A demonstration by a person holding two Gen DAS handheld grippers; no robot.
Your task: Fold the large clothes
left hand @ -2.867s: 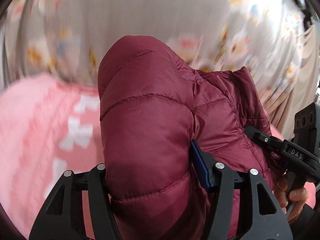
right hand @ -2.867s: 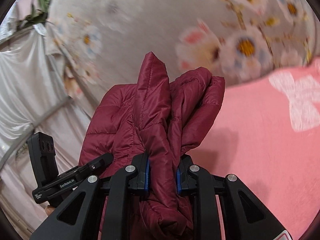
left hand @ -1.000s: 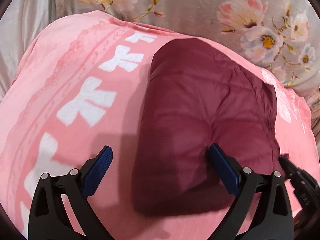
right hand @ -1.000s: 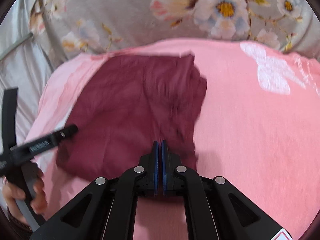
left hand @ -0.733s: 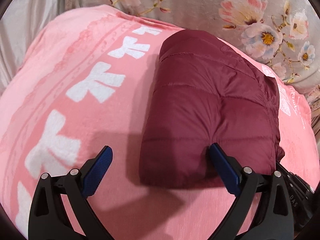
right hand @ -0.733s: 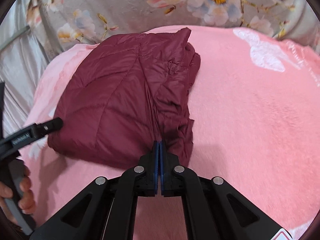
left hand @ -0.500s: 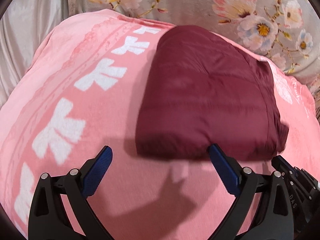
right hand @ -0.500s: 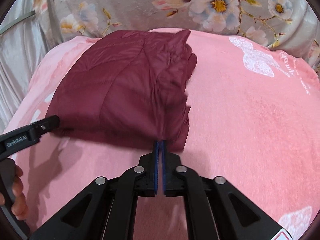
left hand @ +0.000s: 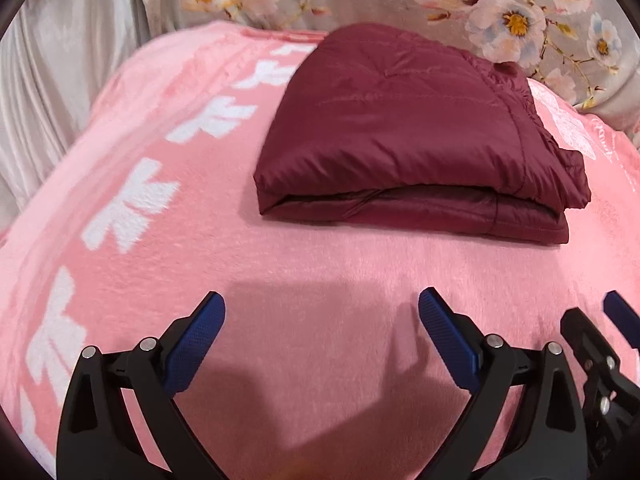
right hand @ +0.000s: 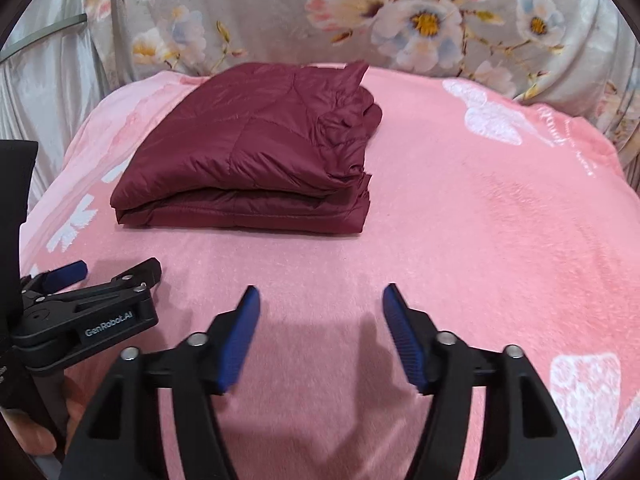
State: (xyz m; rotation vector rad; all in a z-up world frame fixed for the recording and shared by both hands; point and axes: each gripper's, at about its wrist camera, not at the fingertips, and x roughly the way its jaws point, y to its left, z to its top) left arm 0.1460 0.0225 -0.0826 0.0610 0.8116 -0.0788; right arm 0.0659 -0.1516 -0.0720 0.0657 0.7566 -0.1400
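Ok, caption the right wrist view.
Folded maroon jacket on pink blanket; right gripper open and empty.

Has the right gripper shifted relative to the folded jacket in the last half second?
Yes. The right gripper has backed toward the near side of the pink blanket, away from the folded maroon jacket; its jaws have just been opening, empty.

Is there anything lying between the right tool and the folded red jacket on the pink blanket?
Nothing visible does. Only bare pink blanket separates the open right tool from the jacket.
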